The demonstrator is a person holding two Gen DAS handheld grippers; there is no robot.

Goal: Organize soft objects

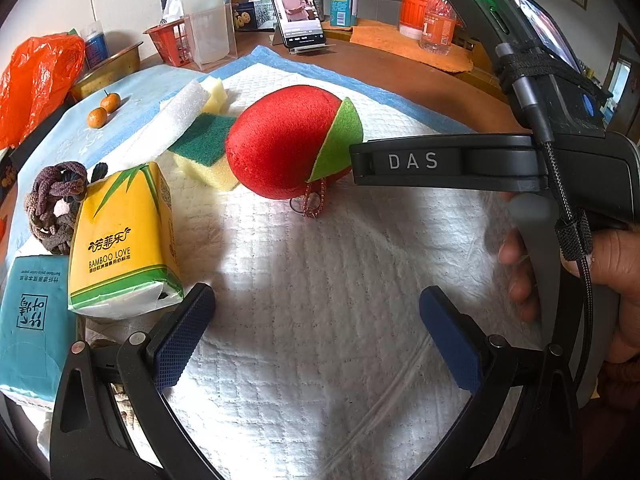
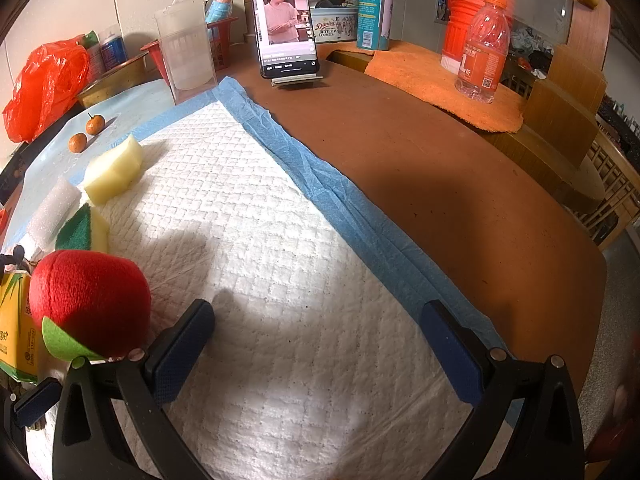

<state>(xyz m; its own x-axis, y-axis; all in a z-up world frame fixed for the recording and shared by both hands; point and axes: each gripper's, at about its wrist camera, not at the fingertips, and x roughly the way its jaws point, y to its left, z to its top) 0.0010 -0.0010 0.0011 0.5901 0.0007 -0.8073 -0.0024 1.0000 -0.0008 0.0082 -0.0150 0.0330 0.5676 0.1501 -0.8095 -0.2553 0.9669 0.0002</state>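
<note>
We see our left hand-held gripper at the bottom of its frame, released, its blue pads spread wide over the white quilted pad with nothing between them. Our right hand-held gripper is likewise released at the bottom of its own frame, above bare pad.

The red plush apple, with its green felt leaf and a small bead chain, rests on the pad at the centre of the left wrist view; in the right wrist view it sits at lower left, just beside the left finger. Touching it on the left is a green-and-yellow scouring sponge, with a white foam block and a pale yellow sponge behind.

At the left edge of the frame stand a yellow tissue pack, a teal tissue pack and a tangle of hair ties.

Further back on the brown worktop, a phone stands upright in the upper middle.
</note>
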